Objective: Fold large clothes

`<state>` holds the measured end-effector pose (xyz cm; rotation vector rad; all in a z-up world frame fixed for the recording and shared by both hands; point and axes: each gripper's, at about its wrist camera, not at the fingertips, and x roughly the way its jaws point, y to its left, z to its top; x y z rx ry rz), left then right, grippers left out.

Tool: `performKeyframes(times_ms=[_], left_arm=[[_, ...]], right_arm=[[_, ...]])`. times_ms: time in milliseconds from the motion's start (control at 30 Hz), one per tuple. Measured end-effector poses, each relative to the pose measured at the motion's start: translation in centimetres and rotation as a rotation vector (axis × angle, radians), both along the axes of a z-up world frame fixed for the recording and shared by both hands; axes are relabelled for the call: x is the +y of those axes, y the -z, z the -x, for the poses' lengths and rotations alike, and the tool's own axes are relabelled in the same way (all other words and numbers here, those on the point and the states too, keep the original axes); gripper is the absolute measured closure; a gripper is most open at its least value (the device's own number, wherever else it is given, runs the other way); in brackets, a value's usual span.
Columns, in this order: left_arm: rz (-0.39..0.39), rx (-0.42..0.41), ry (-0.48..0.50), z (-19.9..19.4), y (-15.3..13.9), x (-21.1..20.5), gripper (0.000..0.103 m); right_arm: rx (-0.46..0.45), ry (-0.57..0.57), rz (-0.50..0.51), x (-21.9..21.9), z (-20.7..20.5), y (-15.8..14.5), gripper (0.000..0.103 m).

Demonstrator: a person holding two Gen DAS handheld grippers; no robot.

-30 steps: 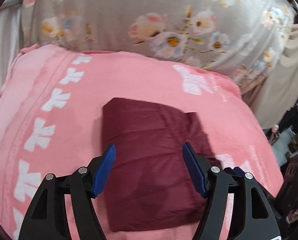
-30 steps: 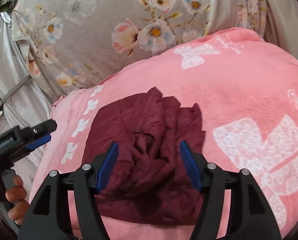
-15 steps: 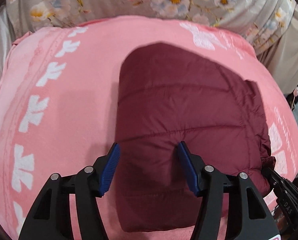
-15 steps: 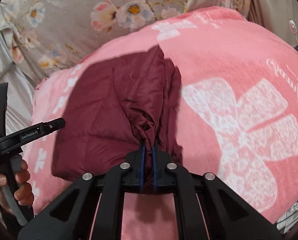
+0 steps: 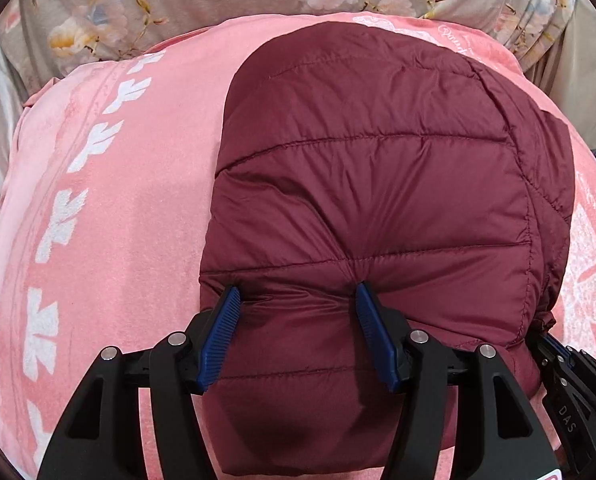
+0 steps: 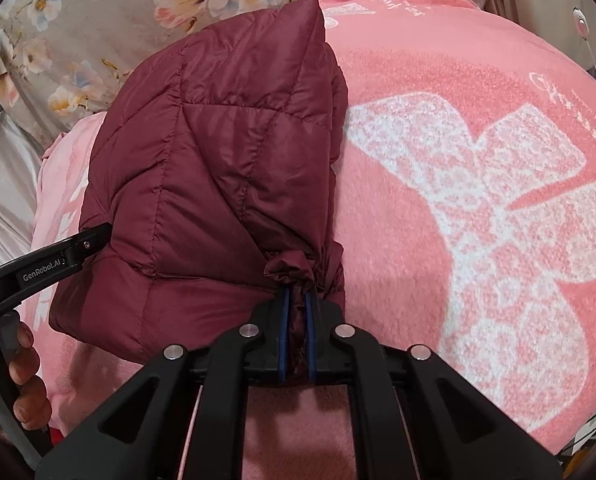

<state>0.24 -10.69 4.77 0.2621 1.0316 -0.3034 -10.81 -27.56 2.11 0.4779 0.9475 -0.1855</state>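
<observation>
Maroon quilted jacket [image 5: 377,200], folded, is lying on the pink blanket [image 5: 110,240] before floral bedding [image 5: 178,0], the right gripper [image 6: 296,336] clenching a bunched fold, the left gripper [image 5: 298,332] pressing down on it, jaws spread.

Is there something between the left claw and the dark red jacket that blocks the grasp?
Nothing visible. The open left claw already presses its pads straight into the jacket on the pink blanket.
</observation>
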Motion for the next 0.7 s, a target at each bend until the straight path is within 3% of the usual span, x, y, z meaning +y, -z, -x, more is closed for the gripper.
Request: performKeyframes(times_ms=[233, 333, 433, 500, 533, 600, 667, 700], left_arm=[[-0.017, -0.008, 0.0, 0.0, 0.6, -0.2, 0.045], [-0.022, -0.008, 0.002, 0.0, 0.7, -0.3, 0.045], [0.032, 0.042, 0.002, -0.5, -0.8, 0.8, 0.05], [0.08, 0.04, -0.006, -1.4, -2.8, 2.2, 0.05], [0.09, 0.026, -0.01, -1.8, -3.6, 2.6, 0.05], [0.107, -0.022, -0.02, -3.2, -6.0, 3.4, 0.05], [0.125, -0.074, -0.04, -5.3, -8.6, 3.7, 0.05], [0.134, -0.085, -0.043, -6.1, -9.3, 3.7, 0.05]], right_arm=[[-0.013, 0.0, 0.004, 0.2, -0.1, 0.3, 0.098], [-0.009, 0.006, -0.04, -0.8, 0.3, 0.4, 0.098], [0.02, 0.044, -0.15, -2.3, 1.3, -1.4, 0.092], [-0.026, 0.045, -0.147, -2.9, 1.7, -3.9, 0.09], [-0.06, 0.059, -0.089, -3.3, 1.7, -6.0, 0.087], [-0.117, 0.077, -0.043, -3.8, 1.2, -8.7, 0.068], [-0.179, 0.099, -0.019, -4.5, -0.3, -10.9, 0.057], [-0.192, 0.118, -0.012, -4.9, -1.1, -11.5, 0.056]])
